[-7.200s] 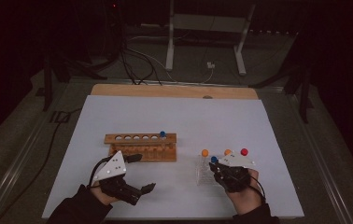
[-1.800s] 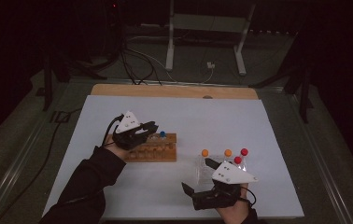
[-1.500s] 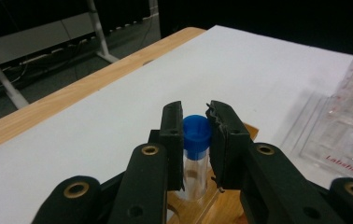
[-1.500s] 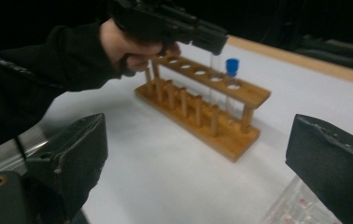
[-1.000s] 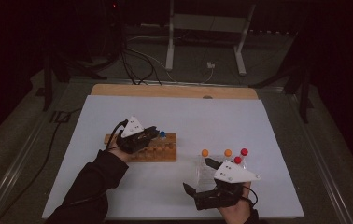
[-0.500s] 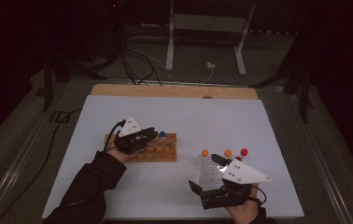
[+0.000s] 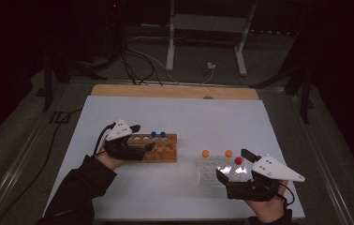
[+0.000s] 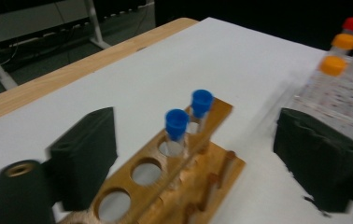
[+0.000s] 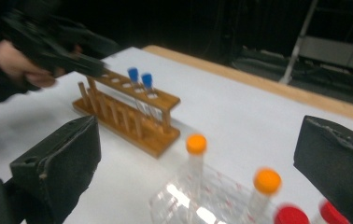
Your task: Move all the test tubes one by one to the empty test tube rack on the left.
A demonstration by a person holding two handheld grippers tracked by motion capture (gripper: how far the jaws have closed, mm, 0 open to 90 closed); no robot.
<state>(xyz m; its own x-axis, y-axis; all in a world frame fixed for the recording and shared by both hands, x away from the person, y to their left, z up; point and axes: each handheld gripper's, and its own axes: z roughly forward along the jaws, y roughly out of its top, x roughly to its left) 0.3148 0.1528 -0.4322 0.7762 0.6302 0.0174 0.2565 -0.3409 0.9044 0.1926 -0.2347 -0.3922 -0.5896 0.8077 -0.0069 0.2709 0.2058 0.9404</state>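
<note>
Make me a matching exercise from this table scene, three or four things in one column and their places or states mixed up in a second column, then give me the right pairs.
Things:
1. blue-capped tubes
2. orange-capped tubes
3. left gripper
4. right gripper

Places or states:
A. jaws apart over the clear rack, nothing between them
B. standing side by side in the wooden rack
C. standing in the clear rack
D. jaws just opened, empty, above the wooden rack

Pairs: 1-B, 2-C, 3-D, 4-A
</note>
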